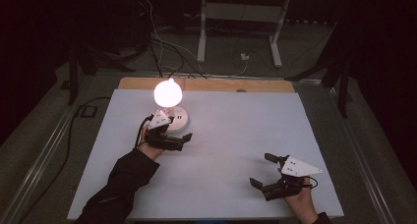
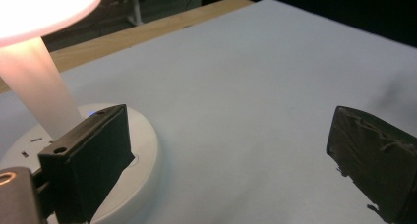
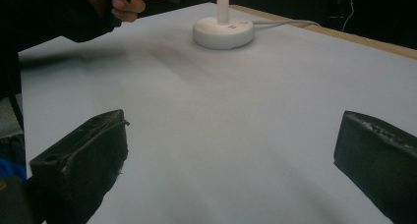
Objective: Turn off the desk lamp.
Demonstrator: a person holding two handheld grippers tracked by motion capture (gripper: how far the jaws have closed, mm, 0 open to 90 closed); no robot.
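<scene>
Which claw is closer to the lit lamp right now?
Left. The left claw sits open right beside the lamp base; the right claw rests open far across the table.

Lamp (image 1: 169,106) stands on the mat (image 1: 236,130), far-left portion — left gripper (image 1: 184,141) just before its base; right gripper (image 1: 260,170) well apart, near-right.

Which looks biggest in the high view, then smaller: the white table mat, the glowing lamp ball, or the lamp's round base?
1. White table mat, by far the largest.
2. Glowing lamp ball.
3. Lamp's round base, partly hidden by the left hand-held gripper, so ranking it against the ball is unsure.
</scene>
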